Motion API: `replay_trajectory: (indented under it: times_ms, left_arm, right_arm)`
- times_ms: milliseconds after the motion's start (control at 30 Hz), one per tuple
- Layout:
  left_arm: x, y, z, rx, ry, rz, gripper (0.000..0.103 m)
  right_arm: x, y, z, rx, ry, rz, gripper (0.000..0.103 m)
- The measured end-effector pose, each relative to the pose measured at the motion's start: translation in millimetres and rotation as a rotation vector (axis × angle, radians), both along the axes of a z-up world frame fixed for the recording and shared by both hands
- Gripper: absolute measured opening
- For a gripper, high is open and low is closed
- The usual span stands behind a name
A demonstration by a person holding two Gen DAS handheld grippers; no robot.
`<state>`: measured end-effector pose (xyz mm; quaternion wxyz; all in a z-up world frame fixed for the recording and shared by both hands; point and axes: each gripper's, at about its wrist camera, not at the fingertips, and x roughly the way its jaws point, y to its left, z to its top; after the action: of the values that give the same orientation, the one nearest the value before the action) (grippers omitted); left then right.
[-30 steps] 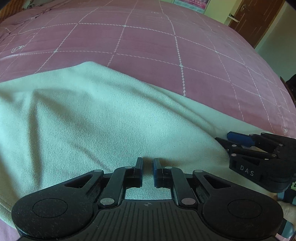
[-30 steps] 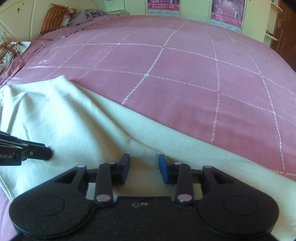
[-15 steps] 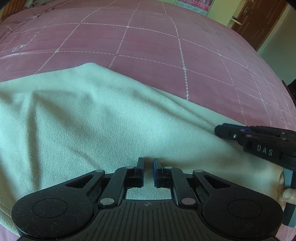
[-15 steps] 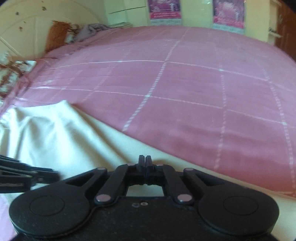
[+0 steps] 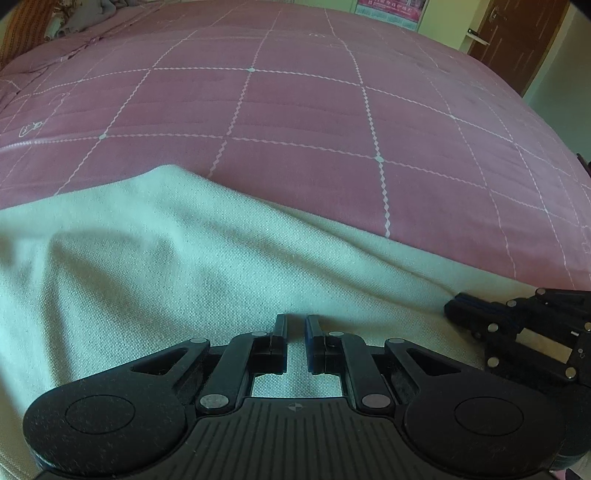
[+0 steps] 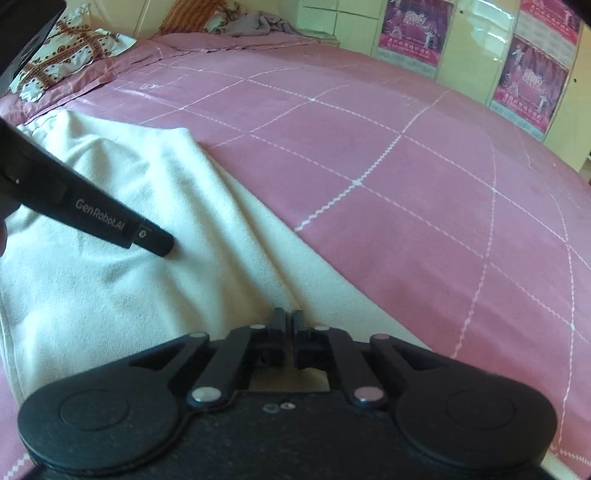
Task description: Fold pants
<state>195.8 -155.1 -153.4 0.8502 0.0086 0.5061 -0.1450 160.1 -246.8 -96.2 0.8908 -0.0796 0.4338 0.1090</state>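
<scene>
The cream pants [image 5: 155,266] lie spread on the pink bed and fill the lower half of both views [image 6: 110,280]. My left gripper [image 5: 295,325] rests over the cloth with its jaws a narrow gap apart; cloth shows in the gap, and whether it is pinched I cannot tell. My right gripper [image 6: 288,319] has its jaws closed, low on the pants' edge; the cloth between them is hidden. The right gripper also shows in the left wrist view [image 5: 461,306], and the left gripper in the right wrist view [image 6: 162,247].
The pink quilted bedspread [image 5: 332,122] stretches ahead. Patterned pillows [image 6: 55,62] and a grey garment [image 6: 255,22] lie at the bed's head. A wardrobe with posters [image 6: 417,33] and a brown door [image 5: 517,37] stand beyond.
My right gripper's jaws went from open to shut at the pants' edge, and it has turned left. My left gripper has kept its narrow gap and tilted up a little.
</scene>
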Motion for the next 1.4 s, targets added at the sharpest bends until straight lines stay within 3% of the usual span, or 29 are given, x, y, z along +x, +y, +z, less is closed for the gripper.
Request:
replay_trajectory:
  times_ms: [67,133,200,267,300,367,400,467,533,767,800,833,900,967,1100,1200,1267,1333,1367,1400]
  left_arm:
    - [4,1,2,-0.012,-0.006,0.004,0.010]
    - [11,-1,1,-0.003,-0.003,-0.009,0.010]
    - [19,-1,1,-0.001,0.001,-0.015,0.010]
    - [24,-2,0,0.002,0.001,-0.016,0.010]
    - [26,-2,0,0.003,0.001,-0.013,0.010]
    - [28,-4,-2,0.004,0.000,-0.008,0.010]
    - [28,-4,-2,0.007,-0.003,-0.008,0.010]
    - [27,-5,-3,0.010,-0.012,-0.013,0.010]
    - [25,-4,-3,0.005,-0.018,-0.014,0.010]
    - [33,-5,2,-0.018,-0.033,0.013,0.010]
    - [34,-6,-1,-0.011,-0.030,0.012,0.010]
    - [34,-7,-5,0.000,-0.034,0.002,0.010]
    - [32,-10,-5,0.015,-0.053,-0.016,0.010]
    - [31,-10,0,0.017,-0.051,-0.020,0.010]
    - [13,-20,16,-0.067,-0.054,-0.083,0.010]
    - [3,-44,6,-0.068,-0.026,-0.145,0.010]
    - [7,-52,-10,-0.032,-0.034,-0.125,0.010]
    - [15,-51,-10,-0.046,-0.048,-0.083,0.010]
    - [20,-51,-8,-0.040,-0.047,-0.072,0.010]
    - [23,-50,-5,-0.027,-0.046,-0.057,0.010]
  right_arm:
    - [0,-1,4,-0.031,-0.050,-0.035,0.002]
    - [4,-4,7,0.009,-0.052,-0.012,0.003]
    - [14,-8,2,0.046,0.030,0.038,0.021]
    - [19,-10,2,0.028,0.033,0.057,0.036]
    - [23,-10,0,0.016,0.043,0.066,0.038]
    - [29,-9,-3,0.013,0.064,0.099,0.036]
    - [31,-7,-5,0.025,0.083,0.123,0.021]
    - [33,-1,-4,0.052,0.114,0.165,0.008]
    - [27,5,-2,0.011,0.098,0.199,0.006]
    - [17,10,27,-0.144,-0.208,0.073,0.000]
    - [22,5,28,-0.097,-0.189,0.067,0.000]
    - [30,2,21,-0.062,-0.113,0.060,0.000]
    - [34,-2,1,-0.078,-0.026,0.039,0.004]
    - [26,-20,5,0.002,-0.045,-0.049,0.009]
    - [-9,-55,33,0.142,-0.107,-0.198,0.015]
    - [-30,-49,27,0.138,-0.076,-0.148,0.013]
    - [-26,-37,3,0.010,-0.020,-0.127,0.014]
    - [-22,-52,-10,-0.030,-0.036,-0.201,0.015]
    - [-20,-67,-10,-0.007,-0.028,-0.268,0.013]
    - [-19,-82,-8,0.054,-0.009,-0.320,0.004]
